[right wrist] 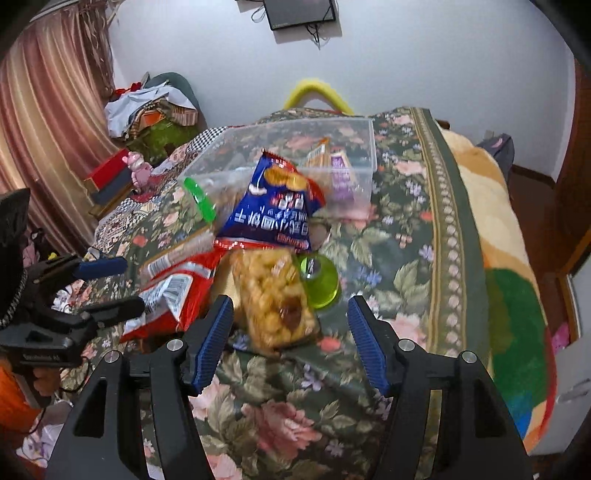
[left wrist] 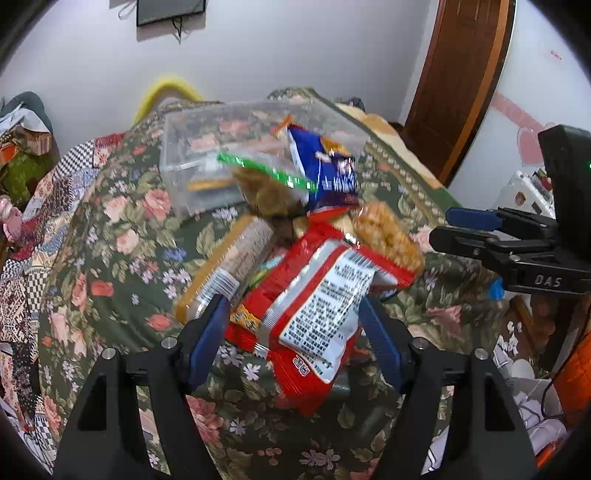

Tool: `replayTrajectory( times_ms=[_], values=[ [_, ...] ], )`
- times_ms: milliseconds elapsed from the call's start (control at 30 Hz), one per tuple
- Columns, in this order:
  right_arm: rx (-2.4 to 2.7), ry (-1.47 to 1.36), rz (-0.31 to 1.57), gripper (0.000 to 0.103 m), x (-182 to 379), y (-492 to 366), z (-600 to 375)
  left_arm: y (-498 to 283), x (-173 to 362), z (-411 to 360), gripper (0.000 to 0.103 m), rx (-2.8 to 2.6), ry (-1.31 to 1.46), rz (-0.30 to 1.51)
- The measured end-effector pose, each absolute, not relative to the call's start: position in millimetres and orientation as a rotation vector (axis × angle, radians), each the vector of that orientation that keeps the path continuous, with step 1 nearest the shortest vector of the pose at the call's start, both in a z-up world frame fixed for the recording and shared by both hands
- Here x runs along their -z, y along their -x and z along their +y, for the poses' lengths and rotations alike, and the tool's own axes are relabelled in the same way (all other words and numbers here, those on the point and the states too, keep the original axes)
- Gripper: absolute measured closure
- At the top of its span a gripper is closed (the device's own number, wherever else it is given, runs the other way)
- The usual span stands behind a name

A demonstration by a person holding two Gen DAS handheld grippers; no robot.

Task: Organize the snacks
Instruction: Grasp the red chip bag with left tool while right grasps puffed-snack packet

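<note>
Fingers of left gripper spread wide, nothing clamped; red snack bag lies between them on the bed's floral blanket, back label up. Whether the pads touch the bag can't be told. Right gripper likewise has its fingers wide apart, empty, w/ a clear pack of yellow puffed snack lying between them, closer to the left-hand pad, edge blurred. Snacks sit in a loose pile mid-bed: blue chip bag leans against front wall of clear plastic box, which stands just behind the pile w/ a couple of packs inside, orange & purple. Green-sealed zip bag of brown stuff rests against the box too, beside the blue bag. Long tan cracker sleeve lies left of the red bag, touching it. Green translucent cup on its side just right of the puffed pack. Each gripper shows in the other's view, right gripper off to the pile's right, left gripper to its left, both near the pile. Wall-mounted screen above; curtain at far left.
</note>
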State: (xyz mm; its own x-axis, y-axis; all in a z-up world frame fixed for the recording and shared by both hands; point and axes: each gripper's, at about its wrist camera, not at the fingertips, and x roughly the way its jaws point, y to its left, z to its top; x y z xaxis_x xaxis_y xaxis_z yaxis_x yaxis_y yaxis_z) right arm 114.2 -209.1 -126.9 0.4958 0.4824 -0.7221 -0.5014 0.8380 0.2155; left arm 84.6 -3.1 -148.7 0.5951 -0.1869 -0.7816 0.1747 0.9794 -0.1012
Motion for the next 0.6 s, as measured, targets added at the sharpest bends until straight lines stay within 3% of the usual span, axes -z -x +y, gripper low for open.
replayTrajectory(
  times_ms=[600],
  values=[
    [-0.640,0.013,0.962,0.042,160.1,-133.6,-193.0,-136.5,183.0,-7.2,0.018,0.302,0.100,0.967]
  ],
)
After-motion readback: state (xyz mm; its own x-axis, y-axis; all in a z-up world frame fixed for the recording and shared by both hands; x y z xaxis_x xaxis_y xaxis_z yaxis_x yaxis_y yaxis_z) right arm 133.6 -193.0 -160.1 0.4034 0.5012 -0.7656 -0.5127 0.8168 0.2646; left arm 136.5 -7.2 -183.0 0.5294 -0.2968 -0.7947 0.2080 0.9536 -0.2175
